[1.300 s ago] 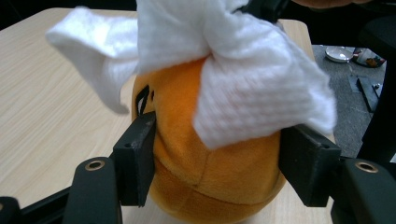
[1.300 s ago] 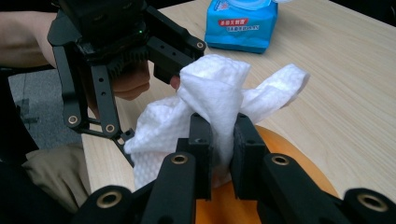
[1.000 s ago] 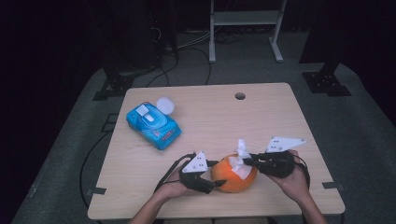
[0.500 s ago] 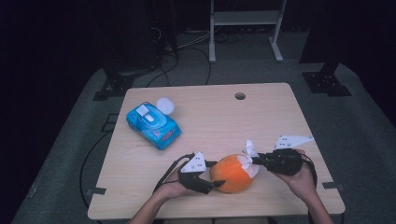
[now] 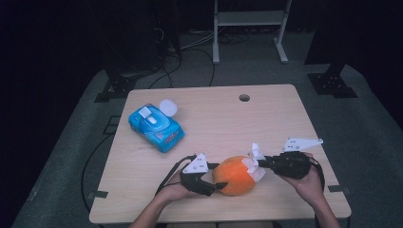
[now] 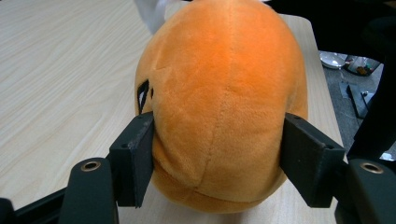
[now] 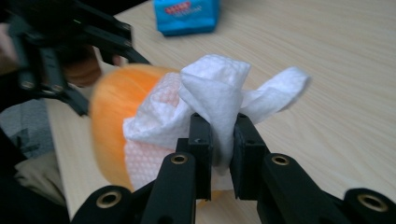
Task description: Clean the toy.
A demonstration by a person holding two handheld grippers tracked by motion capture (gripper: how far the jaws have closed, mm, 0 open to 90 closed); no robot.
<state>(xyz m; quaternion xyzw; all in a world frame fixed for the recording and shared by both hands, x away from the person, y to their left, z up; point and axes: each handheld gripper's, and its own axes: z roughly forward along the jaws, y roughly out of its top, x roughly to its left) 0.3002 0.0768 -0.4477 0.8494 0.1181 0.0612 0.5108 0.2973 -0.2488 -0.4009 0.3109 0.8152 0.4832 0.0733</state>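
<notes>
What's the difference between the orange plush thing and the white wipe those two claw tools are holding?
The orange plush toy is round, thick and fuzzy; the white wipe is thin, crumpled and dimpled. The toy sits between the left gripper with its jaws spread wide on both flanks; the wipe is pinched in the right gripper, whose jaws are nearly together. The toy rests on the table; the wipe is pressed against the toy's side. Both are soft.

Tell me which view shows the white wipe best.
The right gripper view: the white wipe sits close up, bunched and pinched in the right claw, draped against the orange plush toy. The high view shows it small beside the toy. The left gripper view catches just a corner.
</notes>
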